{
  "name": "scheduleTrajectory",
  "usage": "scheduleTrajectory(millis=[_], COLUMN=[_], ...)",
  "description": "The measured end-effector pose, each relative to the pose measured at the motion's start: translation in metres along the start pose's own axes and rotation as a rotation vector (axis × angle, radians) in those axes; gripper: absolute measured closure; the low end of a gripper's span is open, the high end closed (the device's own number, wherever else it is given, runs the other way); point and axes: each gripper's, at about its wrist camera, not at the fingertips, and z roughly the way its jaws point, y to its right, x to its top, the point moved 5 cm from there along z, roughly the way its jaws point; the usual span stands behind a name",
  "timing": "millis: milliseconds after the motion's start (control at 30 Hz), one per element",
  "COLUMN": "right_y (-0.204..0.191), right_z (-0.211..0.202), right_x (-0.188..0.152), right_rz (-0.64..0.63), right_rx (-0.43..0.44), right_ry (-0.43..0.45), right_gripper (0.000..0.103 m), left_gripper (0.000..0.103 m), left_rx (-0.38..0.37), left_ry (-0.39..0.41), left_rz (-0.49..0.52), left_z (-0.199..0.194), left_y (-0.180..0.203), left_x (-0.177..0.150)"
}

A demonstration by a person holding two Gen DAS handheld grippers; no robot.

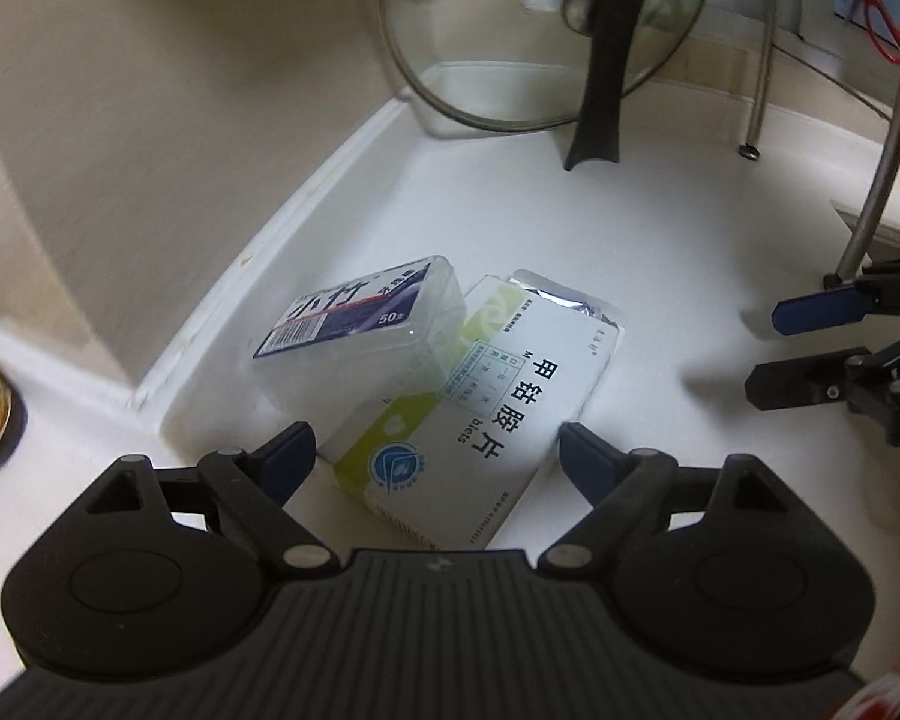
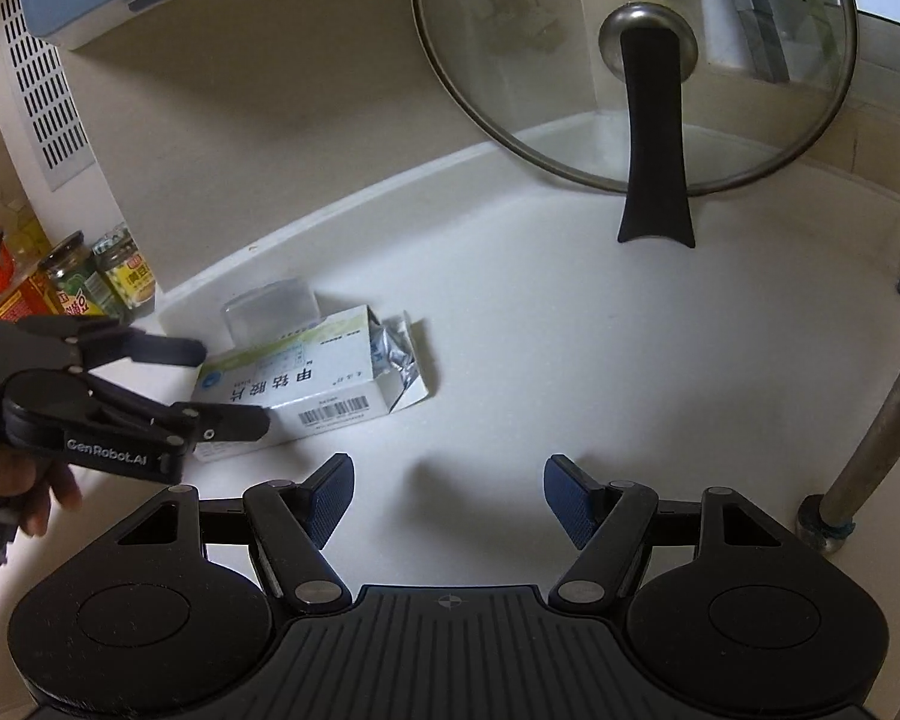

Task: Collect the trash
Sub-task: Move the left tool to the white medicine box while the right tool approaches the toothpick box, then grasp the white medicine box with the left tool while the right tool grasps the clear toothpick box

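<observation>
The left gripper, jaws spread wide, straddles a medicine box on a white counter. The right gripper hovers nearby, spread and empty.

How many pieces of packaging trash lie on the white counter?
2. A white-and-green cardboard medicine box, open end showing foil, lies ahead of the left gripper. A clear plastic box with a dark label rests against it by the wall. More may lie out of view.
</observation>
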Motion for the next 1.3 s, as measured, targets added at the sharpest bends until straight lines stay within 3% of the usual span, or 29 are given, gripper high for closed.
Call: scheduleTrajectory(millis=[300, 633, 767, 1033, 1133, 1300], right_y=[0.006, 0.008, 0.011, 0.023, 0.029, 0.034], right_z=[-0.001, -0.004, -0.007, -0.02, -0.024, -0.029], right_x=[-0.005, -0.001, -0.001, -0.005, -0.008, -0.011], right_rz=[0.016, 0.035, 0.046, 0.067, 0.077, 0.089], right_rx=[-0.018, -0.015, -0.017, -0.033, -0.045, -0.057], right_ry=[-0.011, 0.009, 0.016, 0.034, 0.033, 0.035], right_gripper=[0.033, 0.033, 0.033, 0.033, 0.033, 0.033], left_gripper=[0.02, 0.022, 0.019, 0.017, 0.025, 0.027], left_rx=[-0.053, -0.056, -0.066, -0.119, -0.139, -0.116], left_ry=[-0.023, -0.091, -0.075, -0.065, -0.091, -0.108], left_rz=[-0.012, -0.034, 0.019, 0.148, 0.145, 0.121], left_z=[0.006, -0.03, -0.038, -0.016, -0.005, -0.007], left_y=[0.005, 0.036, 0.048, 0.061, 0.066, 0.071], left_x=[0.0, -0.018, -0.024, -0.003, 0.0, -0.004])
